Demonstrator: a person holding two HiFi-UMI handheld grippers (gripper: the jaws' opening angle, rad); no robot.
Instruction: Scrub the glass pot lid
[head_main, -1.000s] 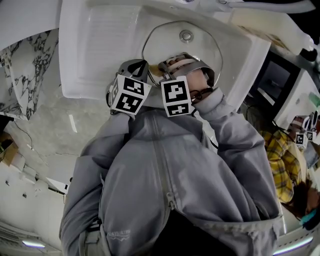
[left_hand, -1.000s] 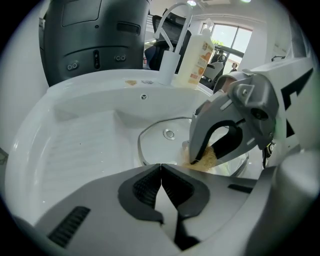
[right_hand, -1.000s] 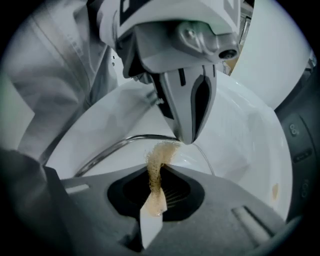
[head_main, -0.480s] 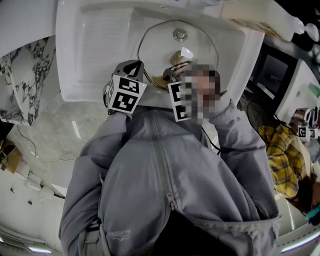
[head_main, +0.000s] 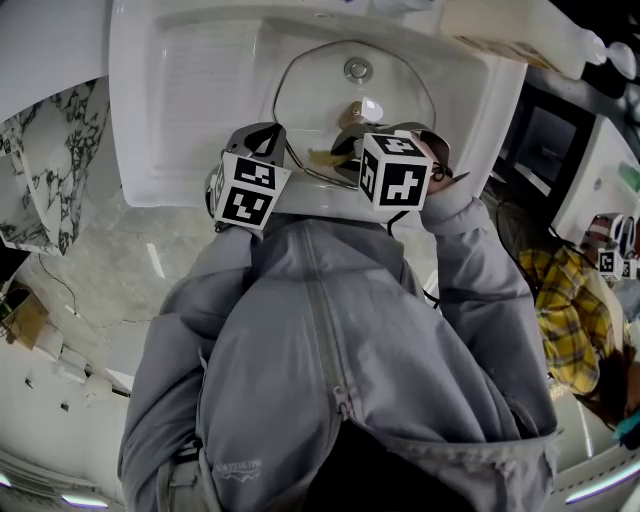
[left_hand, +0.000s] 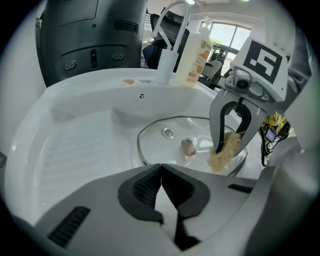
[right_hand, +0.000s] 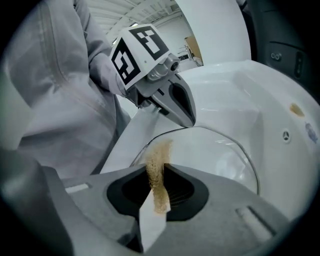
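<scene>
At the far left, the ribbed draining board of the white sink slopes toward the basin. My left claw comes next. Its dark ribbed pads are pressed together with no gap between them, and the tips sit right at the near rim of the glass lid. I cannot tell whether the rim itself is pinched between them. The lid lies flat in the sink basin with its beige knob pointing up near the middle, so the task's thing is down in the sink, just ahead of both claws. To the right of the knob is my right claw, tilted downward over the lid's right side and clamped on a tan, fibrous scrubbing pad. The pad is squeezed thin between the pads, and its loose end sticks out past the tips toward the glass near the lid's right edge. I cannot say whether the pad touches the lid. On the back ledge of the sink, behind the lid, a curved white tap stands beside a cream bottle. My grey jacket fills the lower part of the head view. At the far right of that view, well apart from the sink, sits a person in a yellow checked shirt.
</scene>
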